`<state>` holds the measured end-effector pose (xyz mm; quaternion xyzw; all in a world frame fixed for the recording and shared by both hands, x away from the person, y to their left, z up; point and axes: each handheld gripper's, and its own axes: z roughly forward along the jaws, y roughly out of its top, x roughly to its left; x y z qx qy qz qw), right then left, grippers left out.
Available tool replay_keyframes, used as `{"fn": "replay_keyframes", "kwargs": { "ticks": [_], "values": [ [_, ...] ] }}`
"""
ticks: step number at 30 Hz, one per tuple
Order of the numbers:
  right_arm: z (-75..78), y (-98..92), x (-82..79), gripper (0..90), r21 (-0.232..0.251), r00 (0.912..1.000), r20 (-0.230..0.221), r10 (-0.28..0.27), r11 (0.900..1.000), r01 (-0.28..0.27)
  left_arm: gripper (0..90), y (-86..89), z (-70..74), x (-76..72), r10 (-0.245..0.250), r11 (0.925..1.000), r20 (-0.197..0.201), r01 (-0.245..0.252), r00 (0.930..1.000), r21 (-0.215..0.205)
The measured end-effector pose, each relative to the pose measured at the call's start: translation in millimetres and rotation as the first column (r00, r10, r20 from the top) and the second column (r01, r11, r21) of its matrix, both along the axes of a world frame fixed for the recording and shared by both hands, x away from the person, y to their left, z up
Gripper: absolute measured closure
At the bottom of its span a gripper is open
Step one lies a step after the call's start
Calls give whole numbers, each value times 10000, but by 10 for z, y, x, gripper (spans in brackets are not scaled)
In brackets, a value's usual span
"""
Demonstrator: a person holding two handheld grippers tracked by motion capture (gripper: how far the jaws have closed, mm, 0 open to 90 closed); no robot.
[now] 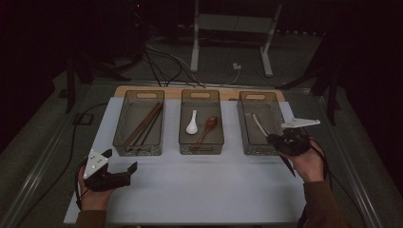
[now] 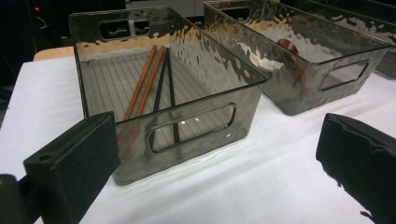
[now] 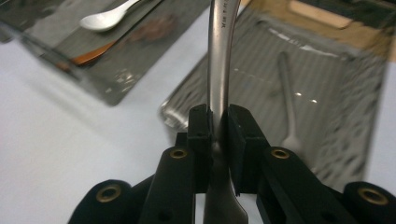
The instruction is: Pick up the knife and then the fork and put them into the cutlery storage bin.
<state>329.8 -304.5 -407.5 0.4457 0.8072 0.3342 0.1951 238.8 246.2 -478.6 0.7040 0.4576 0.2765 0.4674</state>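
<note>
Your left hand-held gripper sits released on the table, holding nothing. Chopsticks and spoons look sorted already. Your right hand-held gripper is clenched on a metal utensil over the right bin, so probably nearly done.

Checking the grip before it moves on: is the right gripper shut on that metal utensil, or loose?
Shut on it: the right gripper has both fingers pressed flat against the metal utensil handle.

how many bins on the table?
3, in a row across the white mat: left bin with chopsticks, middle bin with a white spoon and a brown spoon, right bin by the right tool.
</note>
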Motion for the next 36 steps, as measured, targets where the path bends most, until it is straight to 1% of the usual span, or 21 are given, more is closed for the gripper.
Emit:
{"fn": "replay_keyframes", "kwargs": {
  "ticks": [8, 10, 12, 16, 22, 27, 29, 30, 31, 32, 33, 35, 36],
  "values": [
    [128, -90, 255, 803, 70, 9971, 309, -700, 9975, 698, 5, 2, -3, -1, -3, 10000, 10, 3, 10000, -20],
    [157, -100, 315, 802, 148, 9954, 369, -879, 9961, 874, 5, 7, -2, -2, 0, 10000, 17, 0, 10000, -24],
    [190, -103, 373, 802, 179, 9928, 527, -1080, 9941, 1072, 5, 11, 1, -2, 12, 10000, 29, -12, 10000, -34],
    [235, -88, 491, 803, 188, 9894, 670, -1290, 9916, 1281, 5, 11, 1, -2, 6, 10000, 23, -5, 10000, -24],
    [210, -71, 660, 802, 145, 9812, 861, -1730, 9849, 1724, 5, 18, 3, -3, 32, 10000, 32, -32, 10000, -82],
    [148, -92, 776, 803, 269, 9716, 943, -2170, 9762, 2154, 5, 17, -1, 0, 26, 10000, 25, -26, 10000, -51],
    [119, -101, 812, 832, 337, 9659, 993, -2390, 9710, 2368, 5, 16, -2, -1, 17, 10000, 27, -17, 10000, -59],
    [115, -108, 823, 900, 519, 9615, 1099, -2517, 9675, 2473, 5, 16, -2, 0, 6, 10000, 18, -6, 10000, -54],
    [126, -115, 833, 900, 712, 9569, 1112, -2684, 9625, 2617, 5, 15, -5, 1, -10, 10000, 14, 10, 10000, -55],
    [132, -103, 849, 900, 675, 9551, 1180, -2718, 9618, 2654, 5, 9, -9, 4, -20, 10000, -6, 20, 10000, -77],
    [123, -81, 875, 900, 416, 9581, 1169, -2615, 9651, 2584, 5, 5, -11, 5, -26, 10000, -29, 26, 10000, -54],
    [105, -60, 910, 900, 287, 9596, 1053, -2610, 9653, 2595, 5, 2, -11, 2, -60, 10000, -16, 60, 10000, -12],
    [97, -56, 910, 900, 238, 9598, 1067, -2598, 9657, 2587, 5, 4, -10, 0, -39, 10000, -4, 39, 10000, -55]
  ]
}}
